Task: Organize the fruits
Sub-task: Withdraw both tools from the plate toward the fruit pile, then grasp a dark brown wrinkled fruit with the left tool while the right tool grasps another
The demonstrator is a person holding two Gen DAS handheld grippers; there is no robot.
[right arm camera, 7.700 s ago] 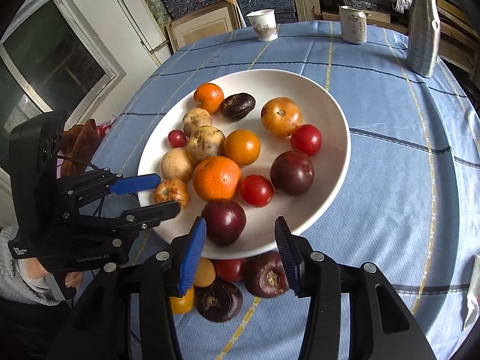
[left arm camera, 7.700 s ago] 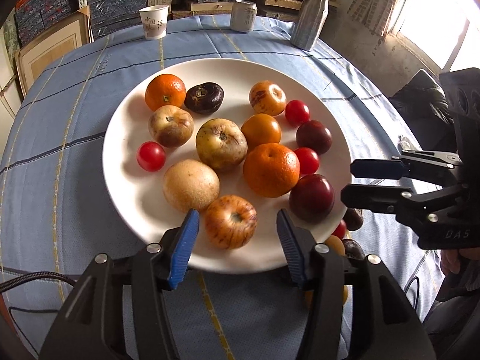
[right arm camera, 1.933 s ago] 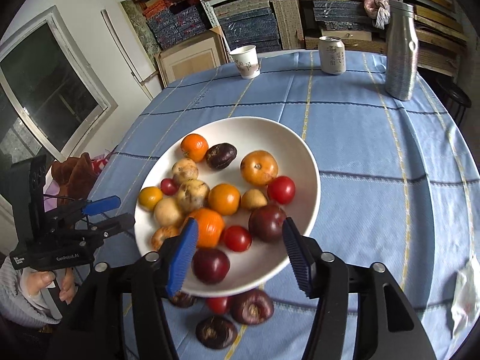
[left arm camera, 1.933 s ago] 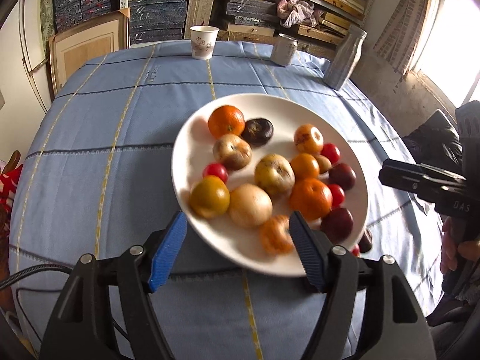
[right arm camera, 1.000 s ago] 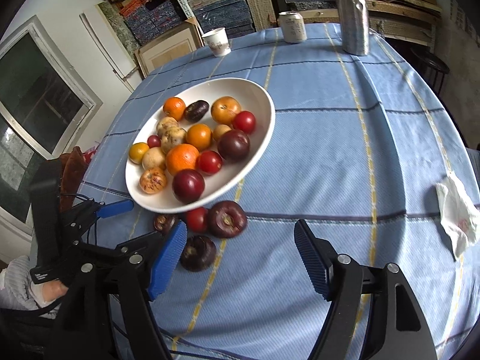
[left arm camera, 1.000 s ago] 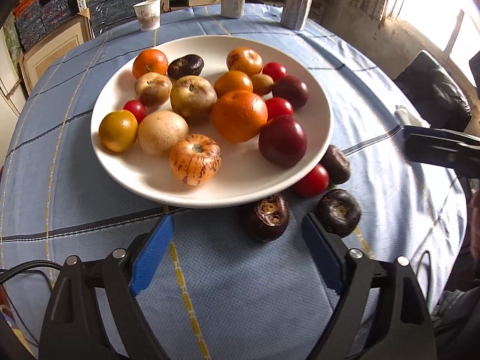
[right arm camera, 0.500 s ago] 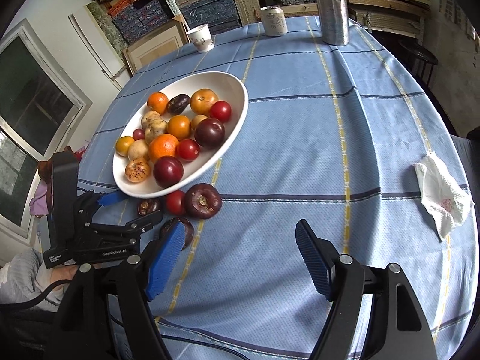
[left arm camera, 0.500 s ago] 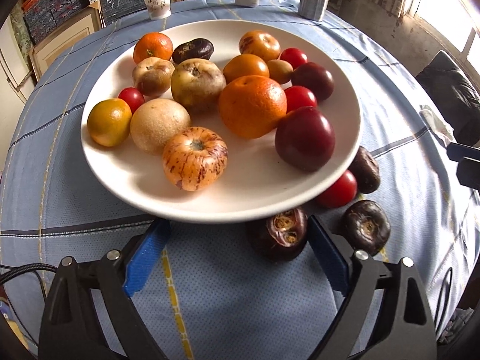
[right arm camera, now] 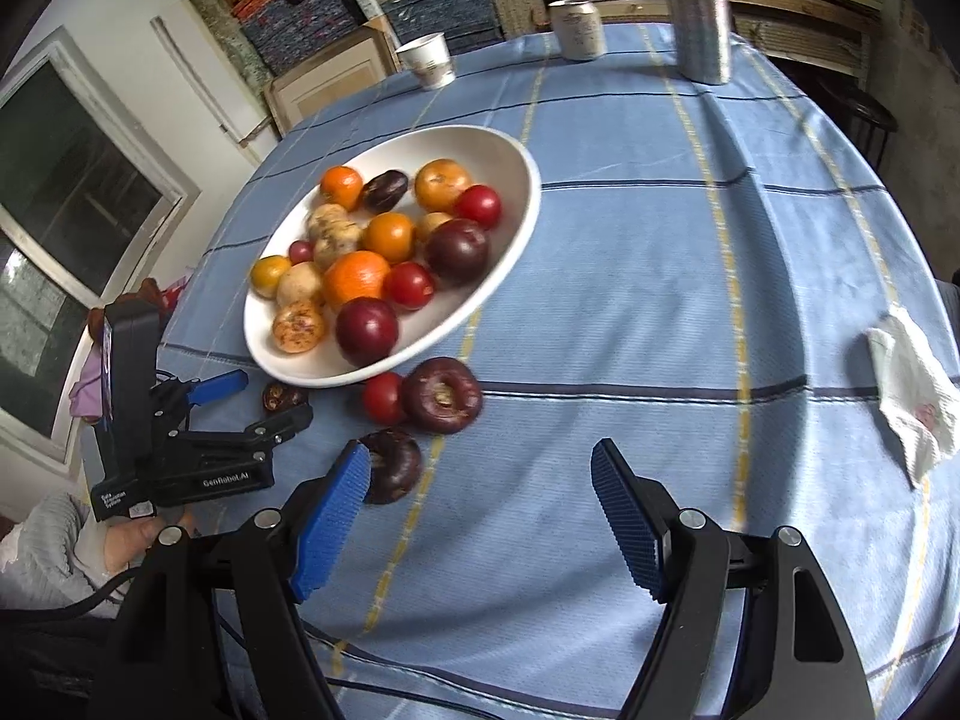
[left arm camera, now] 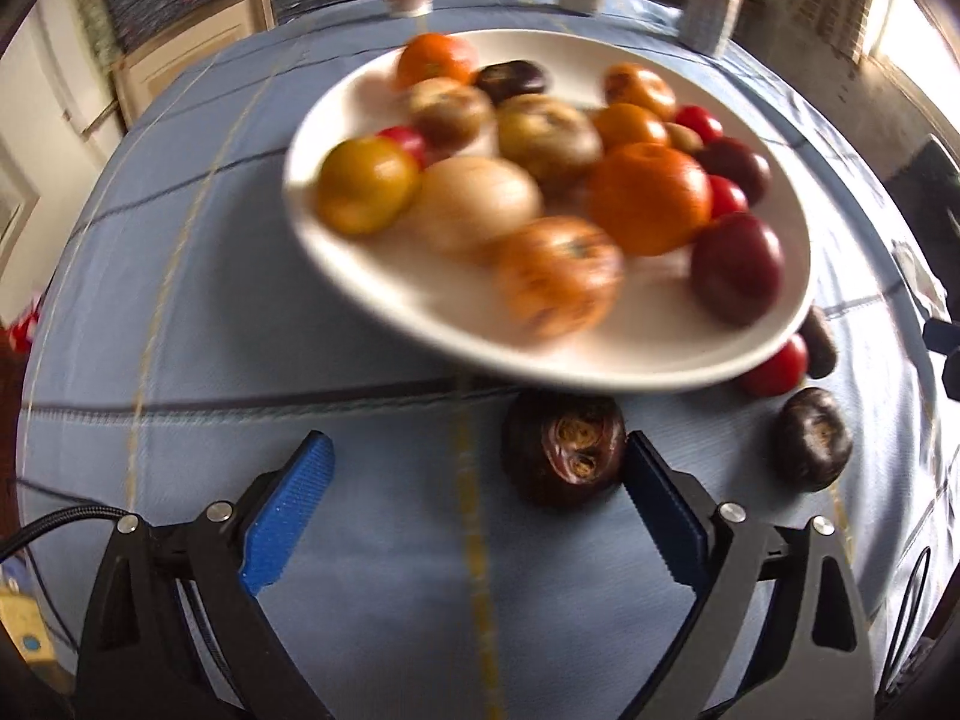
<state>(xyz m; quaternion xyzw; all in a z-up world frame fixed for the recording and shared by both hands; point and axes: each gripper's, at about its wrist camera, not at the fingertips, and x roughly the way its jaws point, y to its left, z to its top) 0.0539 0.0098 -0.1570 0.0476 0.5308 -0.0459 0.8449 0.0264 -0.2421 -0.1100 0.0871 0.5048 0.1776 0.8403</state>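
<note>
We hold the left gripper (left arm camera: 474, 480) spread wide, the dark fruit (left arm camera: 563, 450) just inside its right finger, ready to clamp; the right gripper (right arm camera: 480, 510) gapes empty.

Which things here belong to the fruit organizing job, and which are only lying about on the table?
Belong to the job:
white oval plate holding fruits
dark wrinkled fruit inside the open left gripper
dark purple round fruit
small red tomato

Lying about:
white paper cup
silver metal bottle
crumpled white tissue
</note>
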